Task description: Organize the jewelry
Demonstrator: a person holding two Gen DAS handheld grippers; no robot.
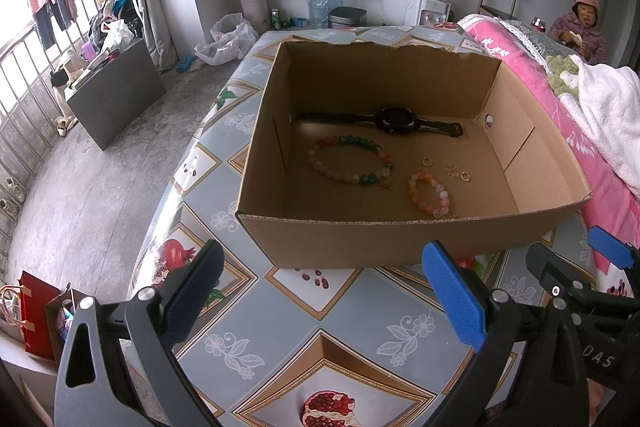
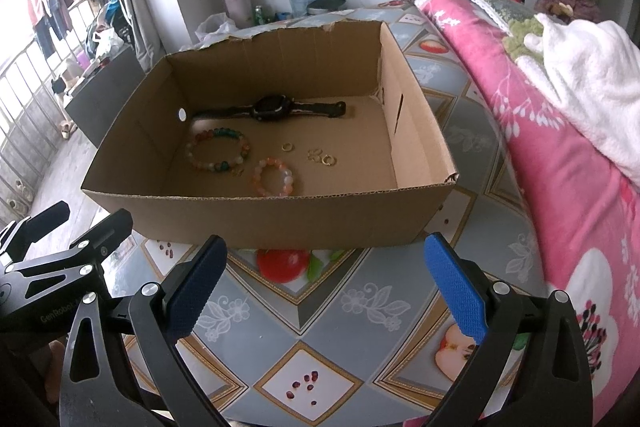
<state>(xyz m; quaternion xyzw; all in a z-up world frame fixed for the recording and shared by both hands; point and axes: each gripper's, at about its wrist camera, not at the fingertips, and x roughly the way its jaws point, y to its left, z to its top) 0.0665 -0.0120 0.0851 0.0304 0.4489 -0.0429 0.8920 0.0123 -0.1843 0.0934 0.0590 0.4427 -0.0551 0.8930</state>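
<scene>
An open cardboard box (image 1: 360, 239) (image 2: 280, 219) stands on the patterned table. Inside lie a black watch (image 1: 394, 121) (image 2: 274, 109), a large multicolour bead bracelet (image 1: 348, 161) (image 2: 218, 151), a small orange-pink bead bracelet (image 1: 428, 193) (image 2: 274, 177) and several small gold rings (image 1: 456, 173) (image 2: 320, 157). My left gripper (image 1: 324, 299) is open and empty in front of the box's near wall. My right gripper (image 2: 324, 291) is open and empty, also in front of the near wall. The right gripper shows in the left wrist view (image 1: 576, 267); the left one shows in the right wrist view (image 2: 76, 231).
The tablecloth (image 1: 280, 339) (image 2: 320, 327) has fruit prints. A pink quilt (image 2: 560, 147) with a white blanket (image 2: 592, 67) lies along the right. A seated person (image 1: 580, 27) is at the far right. The floor drops off at left.
</scene>
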